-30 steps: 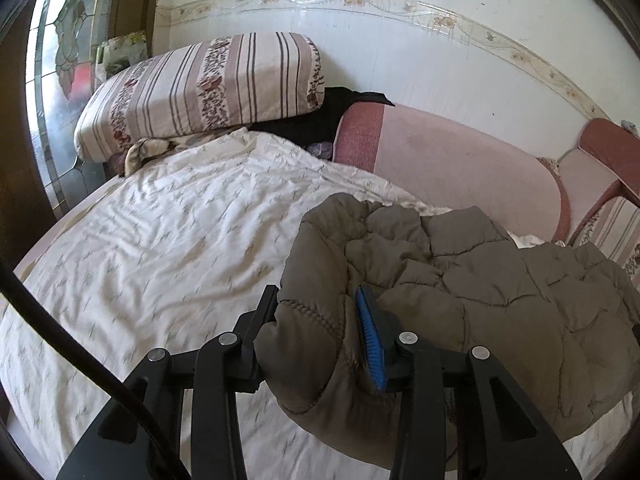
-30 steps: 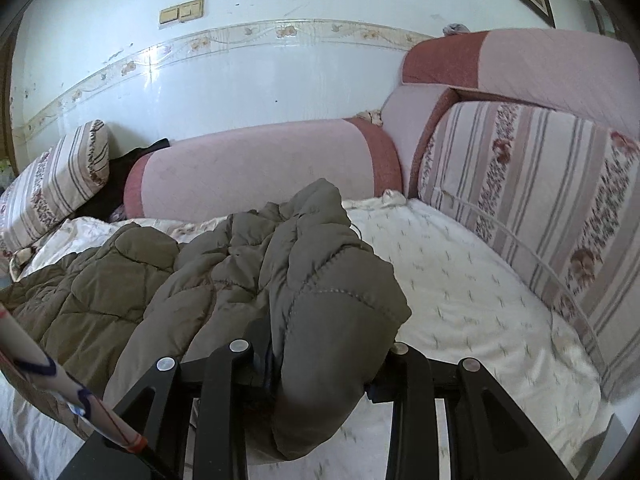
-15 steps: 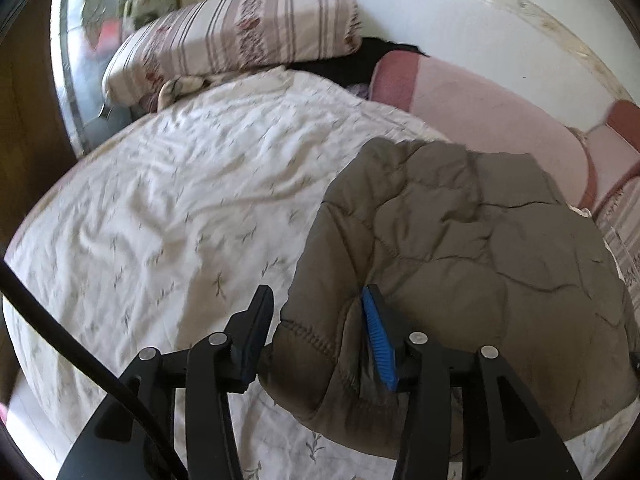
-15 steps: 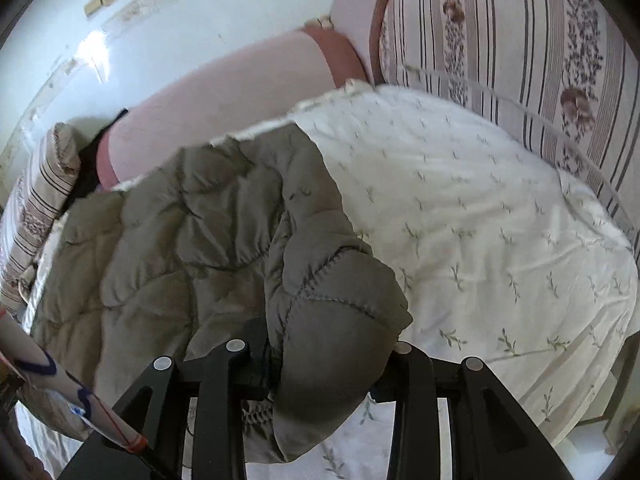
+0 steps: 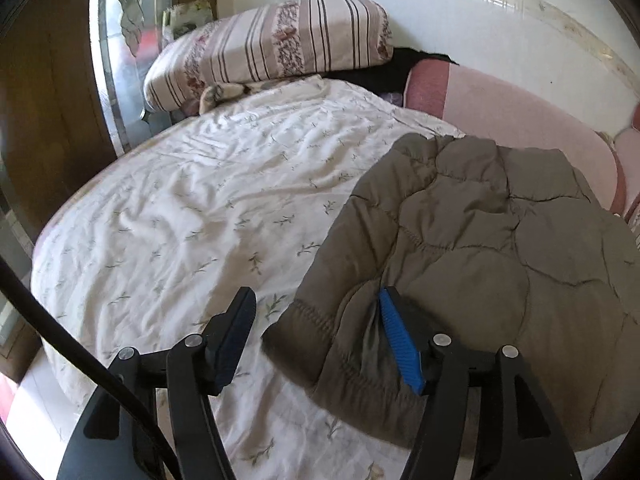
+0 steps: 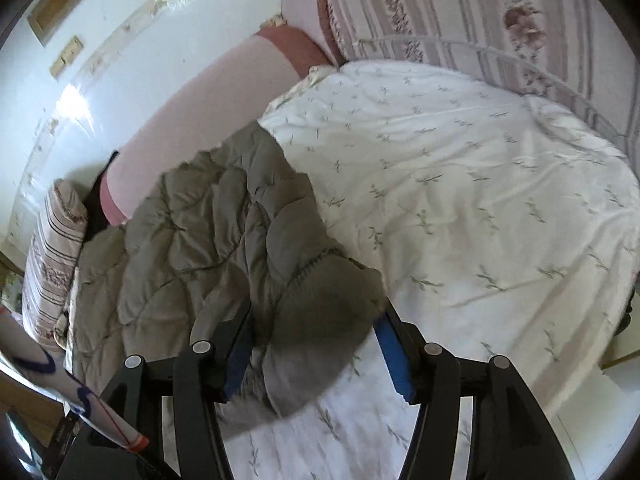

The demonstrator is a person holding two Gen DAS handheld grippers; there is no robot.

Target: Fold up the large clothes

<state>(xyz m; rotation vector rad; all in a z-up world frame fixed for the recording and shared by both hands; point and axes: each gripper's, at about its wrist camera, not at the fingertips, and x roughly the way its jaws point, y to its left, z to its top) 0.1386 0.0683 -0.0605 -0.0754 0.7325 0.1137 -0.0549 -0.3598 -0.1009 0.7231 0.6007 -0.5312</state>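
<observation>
An olive-brown quilted jacket [image 5: 500, 240] lies on the white flowered bed sheet [image 5: 200, 200]. In the left wrist view my left gripper [image 5: 316, 332] is open, its jaws wide apart. The jacket's near corner lies between them against the blue pad [image 5: 400, 344], and the left finger stands clear of the cloth. In the right wrist view the jacket [image 6: 208, 240] lies spread to the left. My right gripper [image 6: 316, 344] is open too, with a bulging corner of the jacket lying loose between its jaws.
A striped pillow [image 5: 272, 48] lies at the head of the bed, with a dark garment [image 5: 384, 68] beside it. Pink bolsters [image 5: 512, 120] line the wall. A striped cushioned backrest [image 6: 480, 20] borders the bed on the right. White sheet [image 6: 480, 200] spreads right of the jacket.
Both grippers have opened and let go of the jacket corners they were holding. The jacket has come down and now lies flatter on the bed. Both cameras look down more steeply.
</observation>
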